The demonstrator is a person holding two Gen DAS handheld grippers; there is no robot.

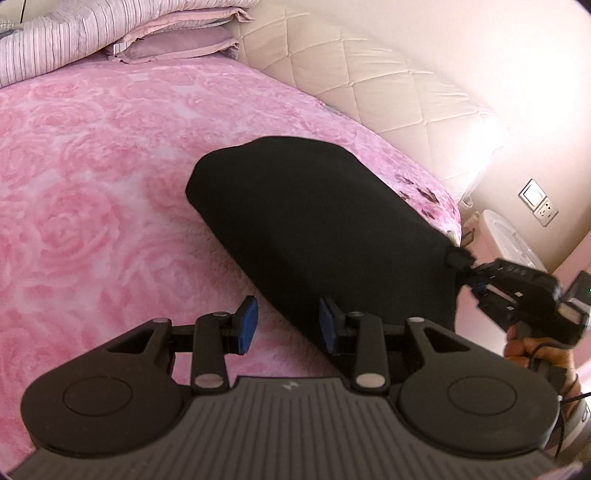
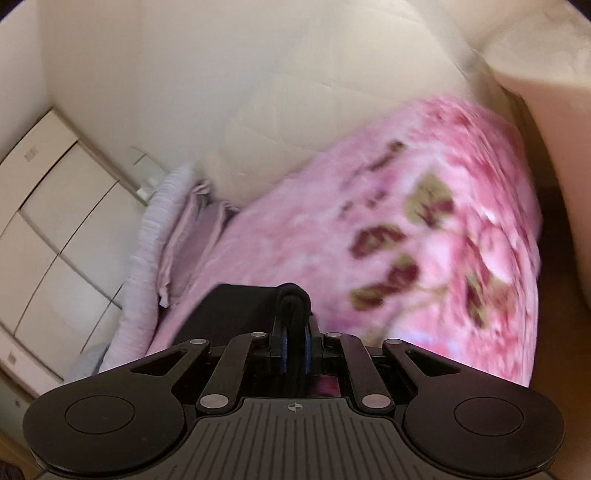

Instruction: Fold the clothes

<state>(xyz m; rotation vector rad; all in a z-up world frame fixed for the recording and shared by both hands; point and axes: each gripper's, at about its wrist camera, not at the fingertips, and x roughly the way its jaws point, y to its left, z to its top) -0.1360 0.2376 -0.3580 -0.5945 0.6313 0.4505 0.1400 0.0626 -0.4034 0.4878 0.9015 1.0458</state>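
Observation:
A black garment (image 1: 317, 229), folded into a long strip, lies on the pink rose-patterned blanket (image 1: 92, 206). My left gripper (image 1: 288, 323) is open, its blue pads (image 1: 248, 321) apart; the right pad sits at the garment's near edge. My right gripper (image 1: 476, 273) is shut on the garment's right corner, bunched at its tips. In the right wrist view my right gripper (image 2: 294, 332) is shut on a fold of the black garment (image 2: 236, 314) that pokes up between the pads.
Striped pink bedding and pillows (image 1: 110, 33) are stacked at the head of the bed. A quilted cream headboard (image 1: 369, 85) runs behind. A white bin (image 1: 509, 240) and wall switch (image 1: 537, 201) stand past the bed's right edge. White cabinets (image 2: 48, 229) show at left.

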